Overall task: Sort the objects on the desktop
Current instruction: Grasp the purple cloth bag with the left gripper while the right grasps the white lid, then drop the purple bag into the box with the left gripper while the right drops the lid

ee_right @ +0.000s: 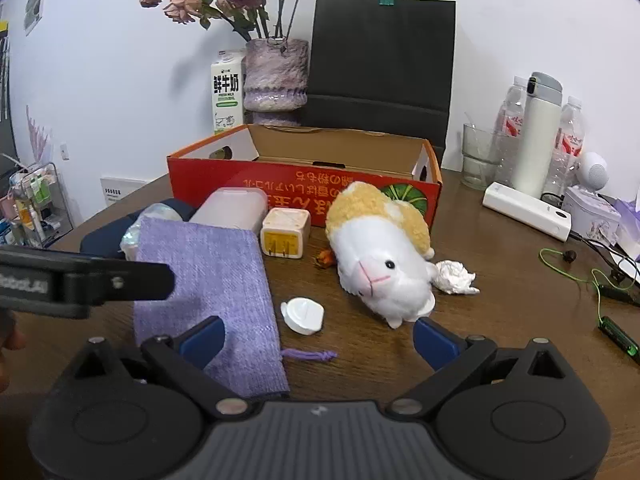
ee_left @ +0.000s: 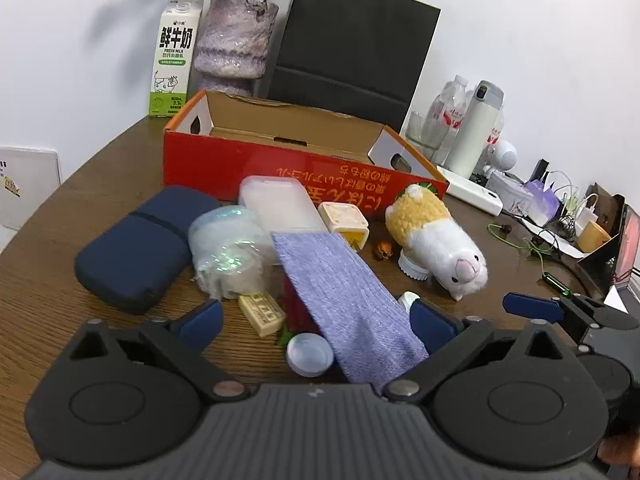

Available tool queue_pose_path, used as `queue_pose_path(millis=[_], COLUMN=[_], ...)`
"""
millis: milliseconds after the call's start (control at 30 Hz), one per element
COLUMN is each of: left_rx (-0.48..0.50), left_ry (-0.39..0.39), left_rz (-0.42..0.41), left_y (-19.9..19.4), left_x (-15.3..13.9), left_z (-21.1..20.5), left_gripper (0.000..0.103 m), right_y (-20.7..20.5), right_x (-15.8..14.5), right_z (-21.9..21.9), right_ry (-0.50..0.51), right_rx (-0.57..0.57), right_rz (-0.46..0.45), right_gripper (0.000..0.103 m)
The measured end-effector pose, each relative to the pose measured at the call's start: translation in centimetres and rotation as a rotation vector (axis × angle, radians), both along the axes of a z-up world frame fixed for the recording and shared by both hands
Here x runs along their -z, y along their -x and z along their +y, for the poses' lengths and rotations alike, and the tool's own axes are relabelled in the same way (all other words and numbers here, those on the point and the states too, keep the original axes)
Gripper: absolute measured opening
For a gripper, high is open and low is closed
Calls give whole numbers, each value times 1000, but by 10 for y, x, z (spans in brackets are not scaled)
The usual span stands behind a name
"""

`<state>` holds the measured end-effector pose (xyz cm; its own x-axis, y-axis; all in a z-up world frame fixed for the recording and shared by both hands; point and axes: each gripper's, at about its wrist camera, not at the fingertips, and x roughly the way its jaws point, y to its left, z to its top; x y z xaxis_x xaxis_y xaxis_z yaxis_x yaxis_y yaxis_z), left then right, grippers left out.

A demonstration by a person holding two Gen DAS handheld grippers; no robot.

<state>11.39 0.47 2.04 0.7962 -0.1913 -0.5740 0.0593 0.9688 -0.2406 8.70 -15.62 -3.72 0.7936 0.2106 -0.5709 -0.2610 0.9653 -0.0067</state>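
We are holding both sets of jaws wide apart and empty: the left gripper (ee_left: 316, 322) is hovering low in its frame over the purple cloth pouch (ee_left: 348, 300), the right gripper (ee_right: 318, 338) near the white cap (ee_right: 303, 314) at centre. The plush alpaca (ee_right: 380, 256) is lying right of centre on the bench (ee_right: 500, 280), before the red cardboard box (ee_right: 304, 188) mid-frame.
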Motion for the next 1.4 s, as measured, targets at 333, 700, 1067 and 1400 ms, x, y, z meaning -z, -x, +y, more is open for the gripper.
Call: queue_pose_path(millis=[333, 700, 1067, 1400], left_rx=[1, -28, -24, 39], left_ry=[27, 84, 95, 72], left_rz=[21, -83, -74, -188], left_y=[-9, 5, 1, -4], left_x=[5, -12, -8, -47], left_z=[-9, 14, 21, 12], left_gripper=[10, 3, 3, 2], right_y=[-6, -32, -36, -27], right_x=[5, 10, 19, -28], right_z=[-5, 2, 18, 10], right_ry=[-47, -90, -22, -96], right_rx=[5, 15, -21, -31], right_rz=[11, 62, 54, -77], right_gripper=[96, 59, 25, 25])
